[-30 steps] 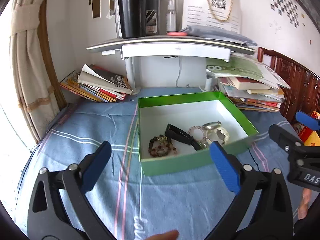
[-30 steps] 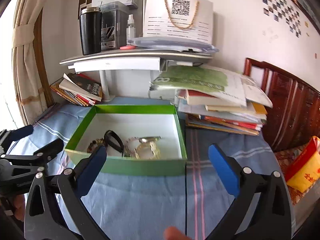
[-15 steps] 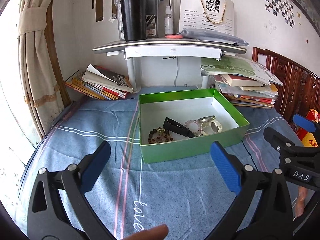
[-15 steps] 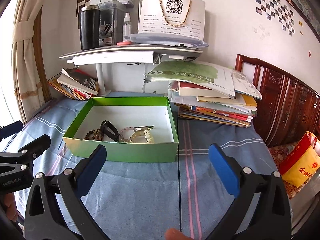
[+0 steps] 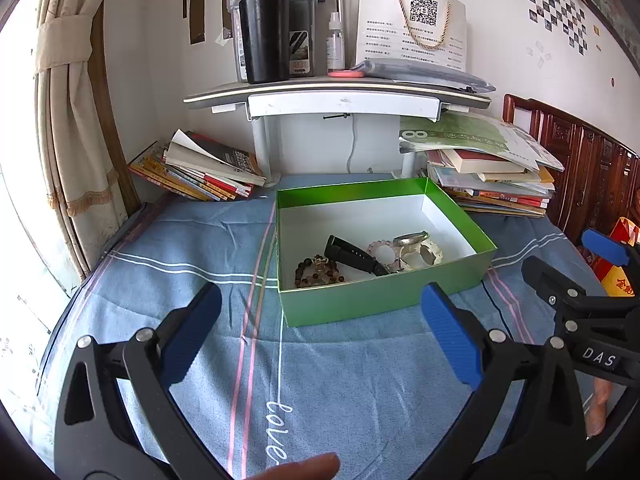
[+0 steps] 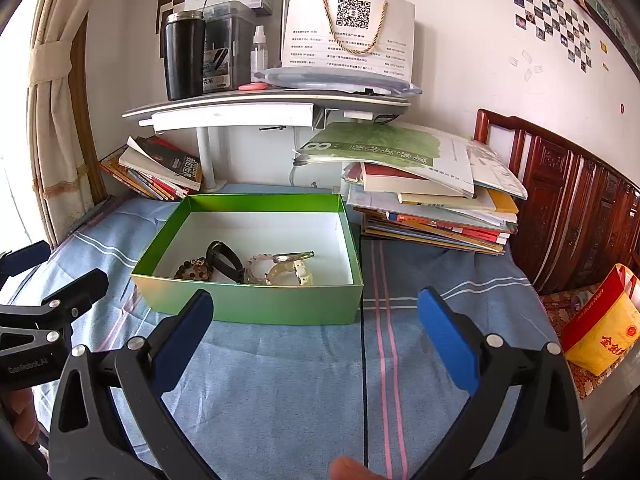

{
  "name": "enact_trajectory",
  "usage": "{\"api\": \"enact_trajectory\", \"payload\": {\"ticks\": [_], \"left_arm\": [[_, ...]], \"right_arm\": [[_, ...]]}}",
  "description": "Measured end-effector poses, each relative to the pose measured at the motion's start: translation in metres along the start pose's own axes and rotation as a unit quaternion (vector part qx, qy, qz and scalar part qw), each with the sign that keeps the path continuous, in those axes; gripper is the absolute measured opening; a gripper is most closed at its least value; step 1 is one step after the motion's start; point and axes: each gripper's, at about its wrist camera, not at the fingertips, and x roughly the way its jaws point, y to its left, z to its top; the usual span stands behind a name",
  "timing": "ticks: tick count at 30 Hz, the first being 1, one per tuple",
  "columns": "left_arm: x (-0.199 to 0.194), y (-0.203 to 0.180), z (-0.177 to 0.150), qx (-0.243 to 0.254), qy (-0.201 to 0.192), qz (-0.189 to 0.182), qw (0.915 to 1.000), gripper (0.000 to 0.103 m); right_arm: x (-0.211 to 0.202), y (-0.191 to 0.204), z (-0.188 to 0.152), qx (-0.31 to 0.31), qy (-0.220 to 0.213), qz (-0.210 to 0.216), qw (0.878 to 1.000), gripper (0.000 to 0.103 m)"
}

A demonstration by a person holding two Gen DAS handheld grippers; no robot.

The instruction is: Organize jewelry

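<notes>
A green box (image 5: 384, 300) (image 6: 256, 304) with a white inside stands on the blue cloth. In it lie a brown bead bracelet (image 5: 318, 274) (image 6: 192, 270), a black band (image 5: 352, 256) (image 6: 226, 260), a pink bead bracelet (image 5: 380, 250) (image 6: 256, 266) and a pale watch (image 5: 420, 250) (image 6: 292, 268). My left gripper (image 5: 320, 332) is open and empty, in front of the box. My right gripper (image 6: 314, 328) is open and empty, also in front of the box. Each gripper shows at the edge of the other's view.
A blue striped cloth (image 5: 340, 380) covers the surface. Book stacks lie at the back left (image 5: 200, 172) and back right (image 5: 492, 176). A white shelf (image 5: 340, 92) holds a black tumbler (image 5: 264, 32). A carved wooden headboard (image 6: 572, 208) and a red-yellow bag (image 6: 600, 320) are at the right.
Both grippers have drawn back from the box and risen a little; the box looks smaller and farther. The jewelry in the box has not moved. Both stay open.
</notes>
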Motion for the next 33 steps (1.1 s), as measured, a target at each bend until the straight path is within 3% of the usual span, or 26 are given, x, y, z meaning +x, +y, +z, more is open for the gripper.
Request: {"api": "enact_trajectory", "payload": {"ticks": [33], "left_arm": [[0.0008,-0.0011,0.0014,0.003,0.004,-0.005,1.0,0.099]], "right_arm": [[-0.0009,0.0001,-0.0002,0.0,-0.001,0.004,1.0,0.1]]}}
